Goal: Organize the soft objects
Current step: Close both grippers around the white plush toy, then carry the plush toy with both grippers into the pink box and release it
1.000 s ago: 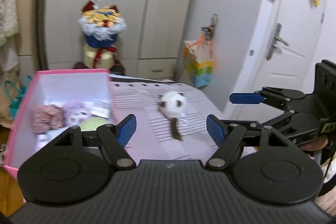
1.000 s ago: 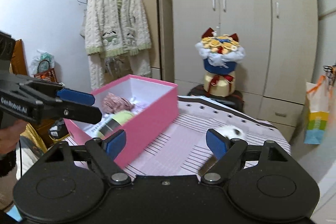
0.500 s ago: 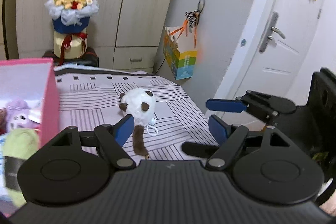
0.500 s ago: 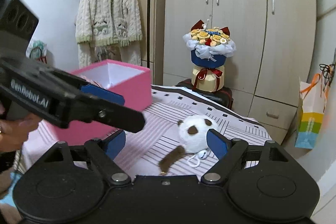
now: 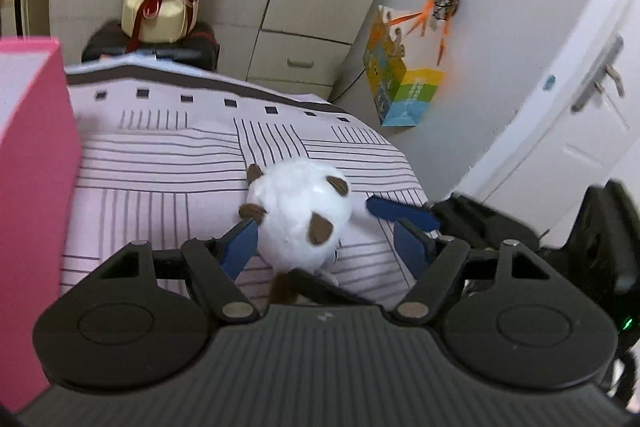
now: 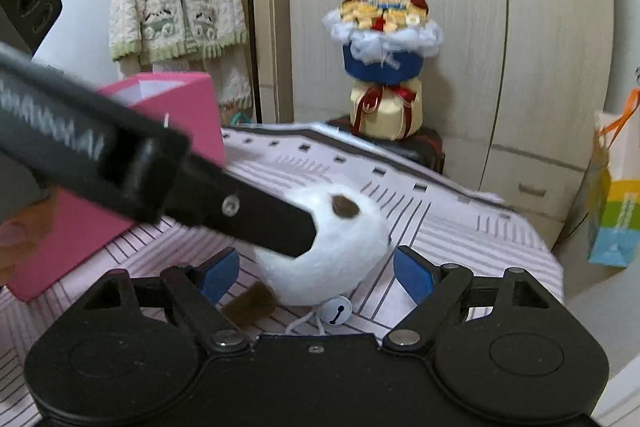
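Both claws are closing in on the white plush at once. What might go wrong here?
1. Both open claws crowd the plush: the right claw sits just beside the left claw, so they may collide.
2. The plush is round and off-centre in the left claw, against one finger; it may roll or squeeze out.
3. Its cord and bell lie loose on the bed and could snag.

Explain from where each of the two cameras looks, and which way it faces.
Left wrist: sits on the left gripper, facing the round white plush toy with brown patches on the striped bedsheet; the right gripper shows.
Right wrist: sits on the right gripper, facing the toy and beige wardrobe; the left gripper crosses it.
Shared: toy, pink box, flower bouquet.
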`<state>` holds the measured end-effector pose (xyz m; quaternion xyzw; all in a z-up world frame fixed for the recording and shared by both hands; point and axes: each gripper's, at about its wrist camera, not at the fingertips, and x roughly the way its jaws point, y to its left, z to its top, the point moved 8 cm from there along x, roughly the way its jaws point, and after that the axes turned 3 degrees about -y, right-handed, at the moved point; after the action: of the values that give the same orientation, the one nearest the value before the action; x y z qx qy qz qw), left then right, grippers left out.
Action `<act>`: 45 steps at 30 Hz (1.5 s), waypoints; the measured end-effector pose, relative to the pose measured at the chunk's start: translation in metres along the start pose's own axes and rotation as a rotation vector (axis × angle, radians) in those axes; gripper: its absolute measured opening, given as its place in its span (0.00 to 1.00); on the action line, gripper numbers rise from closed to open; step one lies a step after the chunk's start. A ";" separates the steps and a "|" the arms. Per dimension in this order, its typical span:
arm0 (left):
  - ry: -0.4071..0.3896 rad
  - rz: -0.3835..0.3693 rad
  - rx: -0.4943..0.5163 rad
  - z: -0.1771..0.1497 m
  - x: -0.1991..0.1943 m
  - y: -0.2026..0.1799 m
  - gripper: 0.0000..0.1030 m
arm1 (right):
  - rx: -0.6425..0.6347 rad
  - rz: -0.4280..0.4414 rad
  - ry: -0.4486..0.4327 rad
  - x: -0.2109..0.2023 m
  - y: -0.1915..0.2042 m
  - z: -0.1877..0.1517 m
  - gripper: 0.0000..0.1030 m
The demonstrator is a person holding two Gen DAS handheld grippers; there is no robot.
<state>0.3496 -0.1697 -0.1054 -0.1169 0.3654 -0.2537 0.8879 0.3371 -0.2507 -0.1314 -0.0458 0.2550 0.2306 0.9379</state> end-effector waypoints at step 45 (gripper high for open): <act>0.016 -0.072 0.090 -0.098 -0.081 -0.033 0.53 | 0.136 -0.200 0.009 -0.090 0.095 -0.052 0.60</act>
<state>0.2192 -0.1566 -0.1142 -0.0877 0.3562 -0.3024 0.8797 0.2011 -0.2140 -0.1284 -0.0081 0.2683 0.1180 0.9561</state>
